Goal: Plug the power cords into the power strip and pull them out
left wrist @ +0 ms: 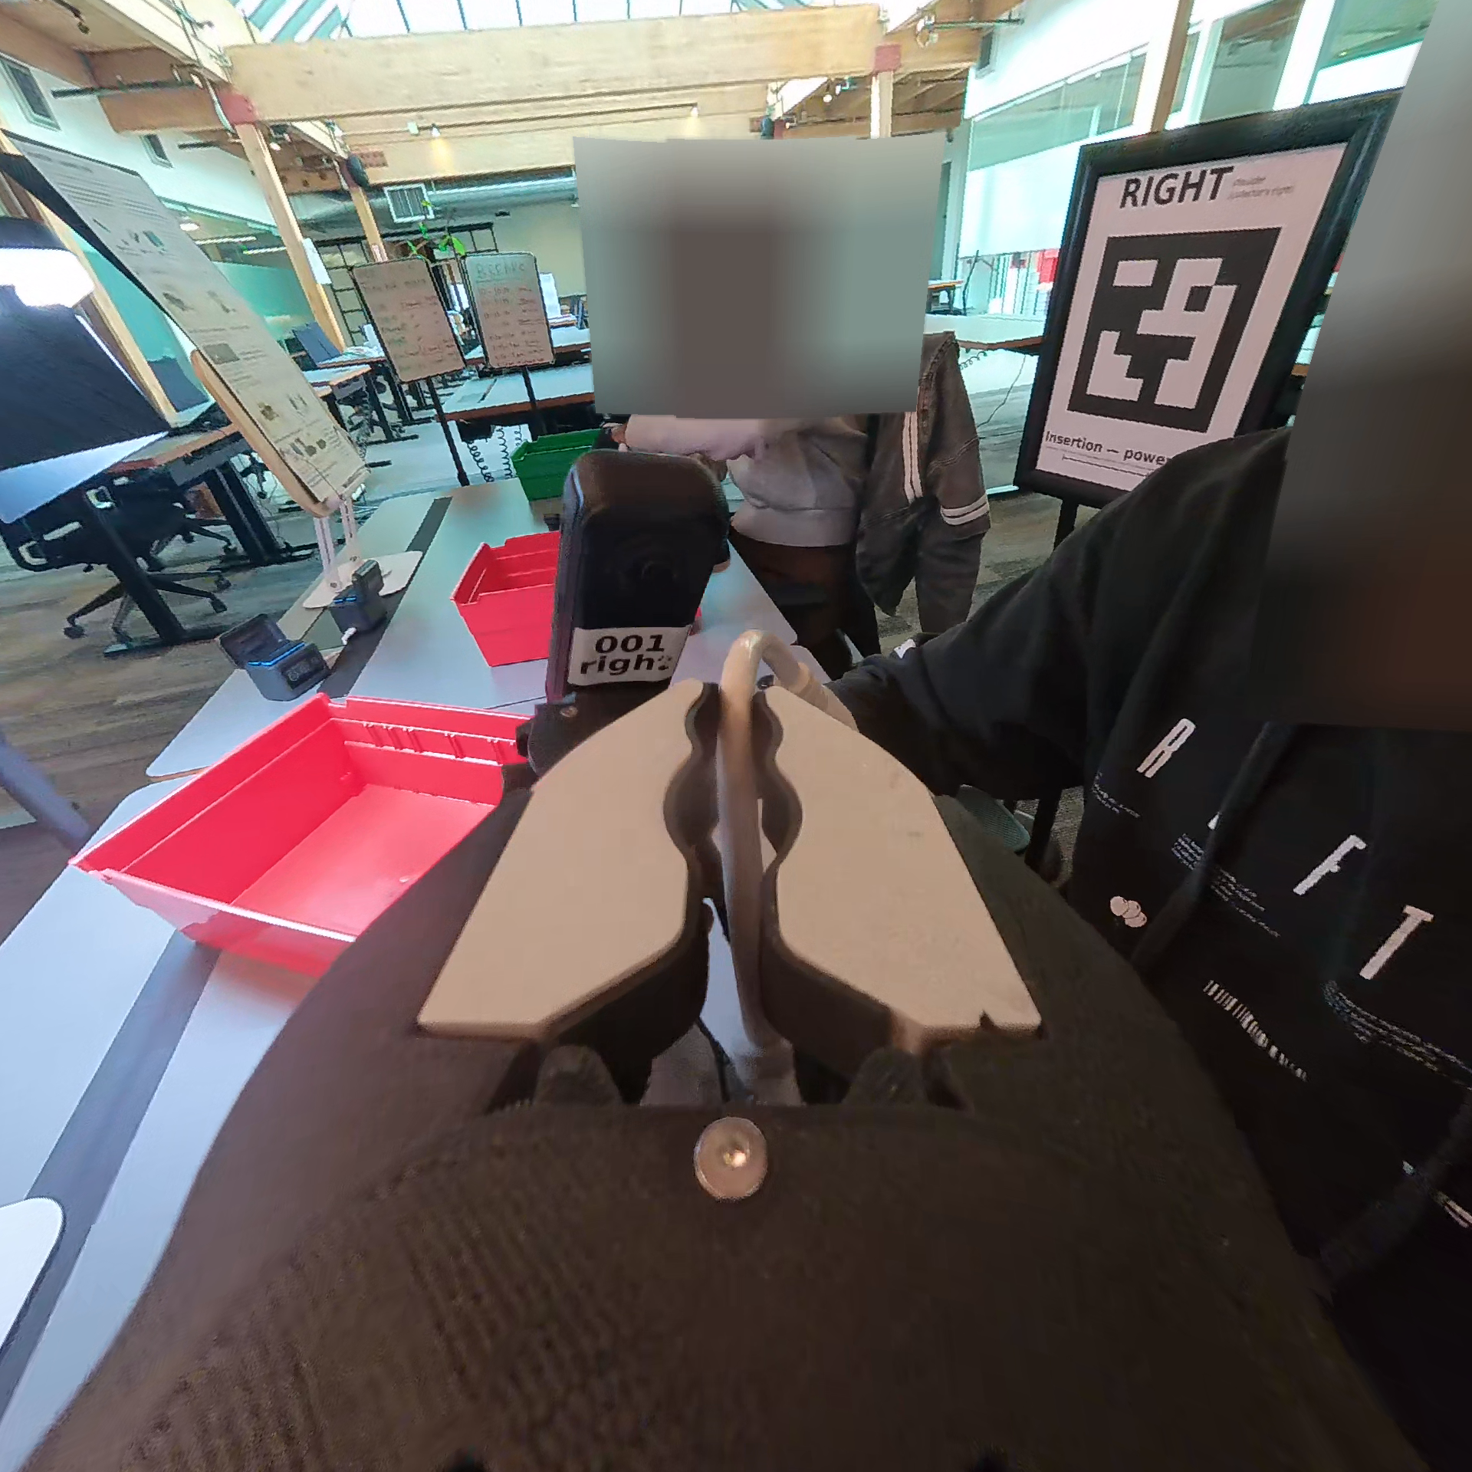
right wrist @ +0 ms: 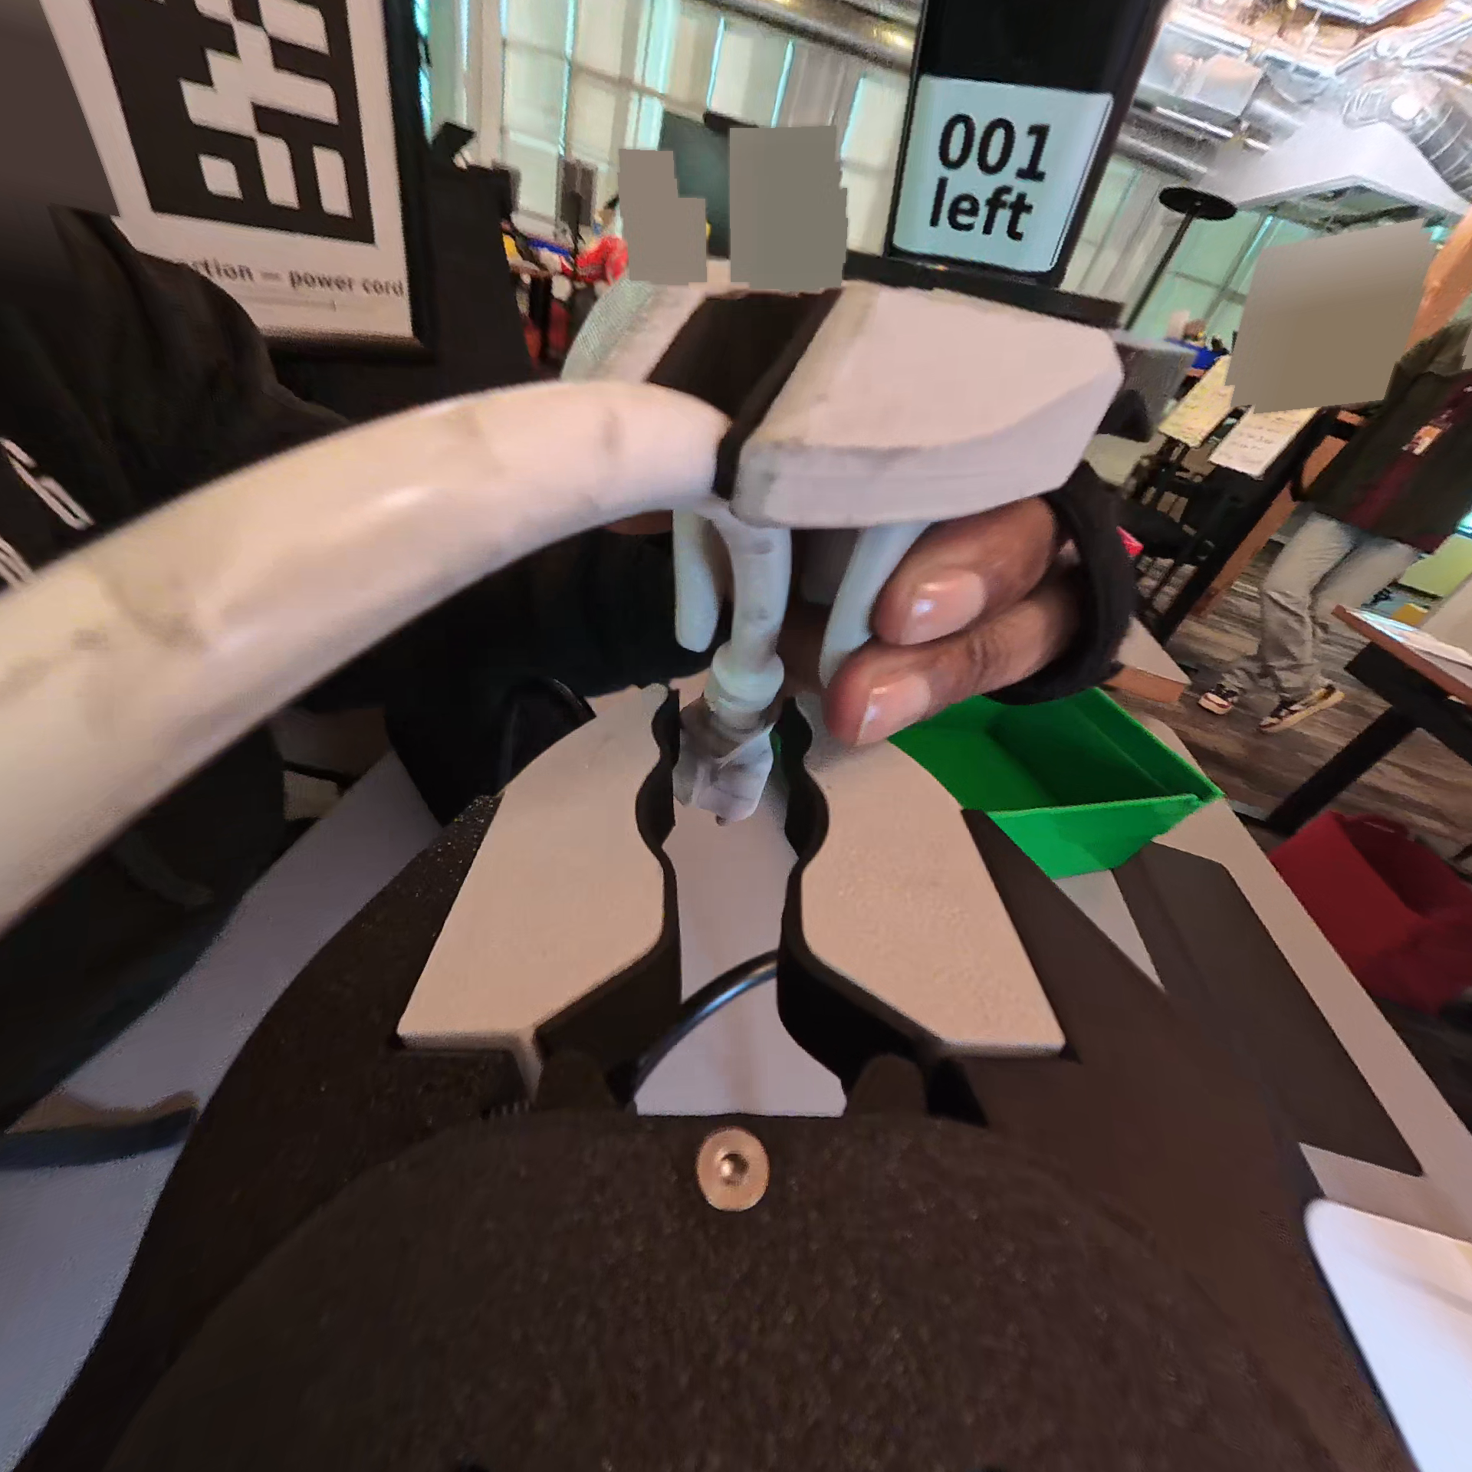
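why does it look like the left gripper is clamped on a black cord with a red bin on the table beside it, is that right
Not quite: the cord pinched in the left gripper is white, not black, as the left wrist view shows. The rest holds: its fingers are shut on the cord, and a red bin sits on the table beside it.

Grey-faced left claw (left wrist: 737,717) on ribbed black body; person's black printed hoodie (left wrist: 1242,836).

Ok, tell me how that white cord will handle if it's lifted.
The white cord arcs in a smooth curve out of the left gripper, so it is probably semi-stiff, springy rather than limp. Its plug end hangs below, so it will likely swing.
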The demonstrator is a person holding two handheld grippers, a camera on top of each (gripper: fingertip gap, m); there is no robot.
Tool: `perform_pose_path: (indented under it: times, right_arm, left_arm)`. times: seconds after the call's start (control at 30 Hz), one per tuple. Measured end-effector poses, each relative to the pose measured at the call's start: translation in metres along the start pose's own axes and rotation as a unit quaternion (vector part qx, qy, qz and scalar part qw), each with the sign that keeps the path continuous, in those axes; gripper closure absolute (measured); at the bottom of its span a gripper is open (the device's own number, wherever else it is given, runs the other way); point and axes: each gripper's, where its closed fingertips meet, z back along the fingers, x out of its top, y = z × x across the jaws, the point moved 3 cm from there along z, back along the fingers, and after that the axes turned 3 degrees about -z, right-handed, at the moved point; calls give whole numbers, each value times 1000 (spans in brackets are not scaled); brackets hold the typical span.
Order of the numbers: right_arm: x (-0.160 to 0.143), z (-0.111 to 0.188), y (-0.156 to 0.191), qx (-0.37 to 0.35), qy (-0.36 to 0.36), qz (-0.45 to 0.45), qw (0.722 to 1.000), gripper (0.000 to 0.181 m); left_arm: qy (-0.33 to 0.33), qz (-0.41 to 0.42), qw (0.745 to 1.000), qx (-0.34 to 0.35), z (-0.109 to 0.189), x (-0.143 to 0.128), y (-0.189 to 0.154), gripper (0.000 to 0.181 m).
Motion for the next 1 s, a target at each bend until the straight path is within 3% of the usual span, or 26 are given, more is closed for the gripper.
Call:
perform_pose_path:
  times: [0.13, 0.27, 0.43, 0.6, 0.77, 0.87, 1.0]
  right_arm:
    - [-2, 3, -3, -23, 23, -5, 999, 158]
    - [5, 14, -12, -61, 11, -11, 998, 158]
    - [25, 32, -25, -104, -51, -18, 993, 158]
    - [35, 38, -27, -122, -90, -24, 988, 157]
    - [34, 38, -26, -132, -104, -27, 985, 158]
    - [33, 35, -21, -124, -85, 2, 989, 158]
    - [30, 34, -5, -88, -24, 81, 993, 157]
  left_arm:
    - [-11, 20, 1000, 19, 3, 1, 2, 172]
    - [-70, 33, 994, 71, 34, 11, 3, 148]
    - [-2, -27, 985, 172, 66, -18, 4, 145]
    - [86, -82, 969, 216, 48, -38, 9, 142]
    - [136, -174, 929, 296, 41, -36, 16, 152]
    - [163, -189, 923, 292, 42, -38, 11, 152]
    - [124, -98, 969, 190, 42, -38, -4, 153]
